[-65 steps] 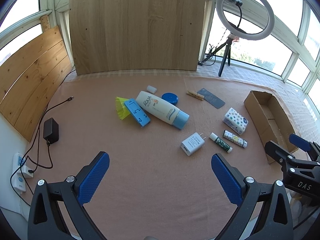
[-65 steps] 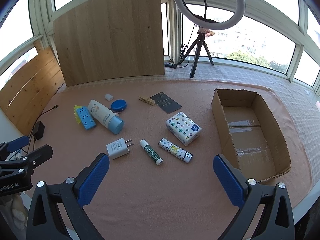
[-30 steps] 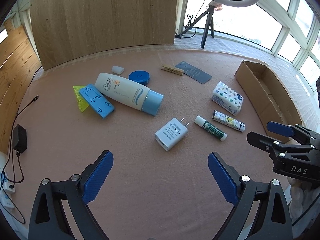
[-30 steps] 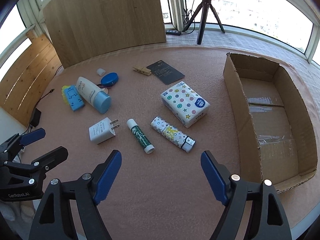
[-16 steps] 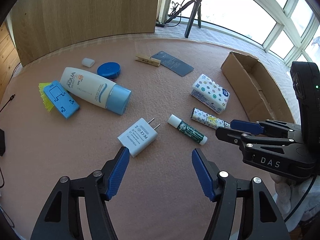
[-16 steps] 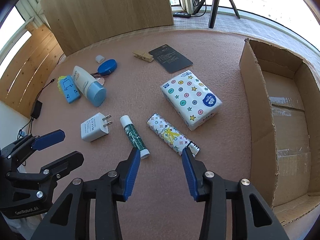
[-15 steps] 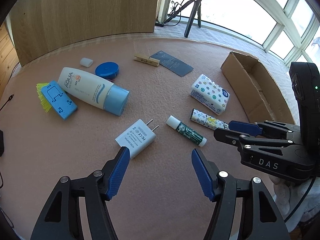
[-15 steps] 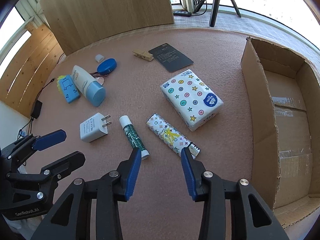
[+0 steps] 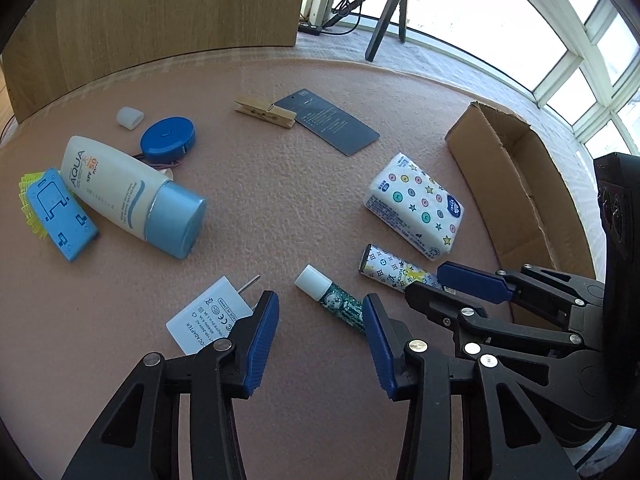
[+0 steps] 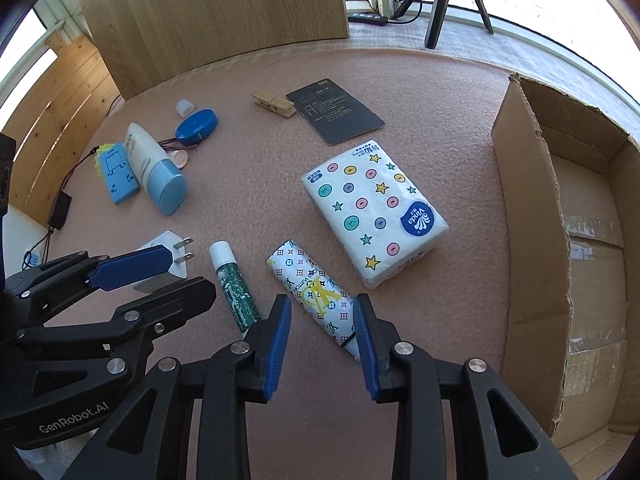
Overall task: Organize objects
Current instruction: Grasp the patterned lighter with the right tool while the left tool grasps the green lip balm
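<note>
A green lip balm stick [image 9: 334, 298] with a white cap lies on the pink mat, partly between the fingers of my left gripper [image 9: 320, 308]. Those jaws are closing, and the pads stand clear of the stick. Right beside it lies a patterned tube [image 10: 310, 284], its lower end between the fingers of my right gripper [image 10: 322, 308]. These jaws are closing too; the right pad hides the tube's tip and the left pad is apart from it. A cardboard box [image 10: 528, 200] stands open on the right.
A white charger [image 9: 208, 320] lies just left of the left gripper. A tissue pack [image 10: 372, 208], sunscreen bottle [image 9: 120, 192], blue phone stand [image 9: 60, 212], blue round case [image 9: 168, 138], clothespin [image 9: 266, 112] and dark card [image 9: 328, 122] lie further back. The two grippers stand close side by side.
Both grippers came down and forward toward the lip balm and the patterned tube. Their jaws have narrowed from wide open to a small gap around each item.
</note>
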{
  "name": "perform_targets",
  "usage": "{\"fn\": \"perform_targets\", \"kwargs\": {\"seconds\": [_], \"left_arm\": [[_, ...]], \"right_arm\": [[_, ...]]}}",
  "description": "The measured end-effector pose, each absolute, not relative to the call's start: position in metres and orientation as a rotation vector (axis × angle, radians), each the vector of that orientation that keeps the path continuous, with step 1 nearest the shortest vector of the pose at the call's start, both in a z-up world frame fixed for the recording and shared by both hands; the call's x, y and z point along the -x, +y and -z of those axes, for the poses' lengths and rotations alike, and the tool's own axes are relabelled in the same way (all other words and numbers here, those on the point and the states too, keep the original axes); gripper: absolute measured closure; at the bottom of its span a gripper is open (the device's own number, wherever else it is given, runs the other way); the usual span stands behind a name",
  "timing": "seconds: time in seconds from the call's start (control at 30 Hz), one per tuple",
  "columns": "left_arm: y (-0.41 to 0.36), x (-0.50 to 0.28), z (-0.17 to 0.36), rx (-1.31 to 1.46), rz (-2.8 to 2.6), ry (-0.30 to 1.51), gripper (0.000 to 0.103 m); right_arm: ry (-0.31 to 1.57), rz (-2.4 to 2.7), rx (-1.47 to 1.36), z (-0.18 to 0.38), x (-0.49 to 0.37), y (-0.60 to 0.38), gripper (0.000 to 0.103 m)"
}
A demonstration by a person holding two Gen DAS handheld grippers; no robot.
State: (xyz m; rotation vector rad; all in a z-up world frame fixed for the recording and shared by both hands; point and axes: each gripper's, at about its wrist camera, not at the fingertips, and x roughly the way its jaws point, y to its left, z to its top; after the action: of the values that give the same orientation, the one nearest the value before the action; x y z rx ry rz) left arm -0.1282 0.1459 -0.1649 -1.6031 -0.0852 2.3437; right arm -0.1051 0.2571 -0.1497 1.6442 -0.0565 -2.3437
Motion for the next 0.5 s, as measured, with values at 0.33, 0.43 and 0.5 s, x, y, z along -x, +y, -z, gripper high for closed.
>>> {"fn": "perform_targets", "kwargs": {"seconds": [0.33,0.43,0.5], "left_arm": [[0.153,0.137,0.181,1.638,-2.295,-0.109,0.067],[0.152,0.138,0.181,1.629,-2.289,-0.099,0.069],[0.15,0.138,0.181,1.624,-2.279,-0.107,0.07]], "right_arm": [[-0.049,2.295,-1.659,0.155,0.107,0.263,0.075],[-0.043,2.29,-1.661,0.156,0.108,0.262,0.075],[-0.047,2.275,-1.658,0.155,0.108,0.261,0.075]]}}
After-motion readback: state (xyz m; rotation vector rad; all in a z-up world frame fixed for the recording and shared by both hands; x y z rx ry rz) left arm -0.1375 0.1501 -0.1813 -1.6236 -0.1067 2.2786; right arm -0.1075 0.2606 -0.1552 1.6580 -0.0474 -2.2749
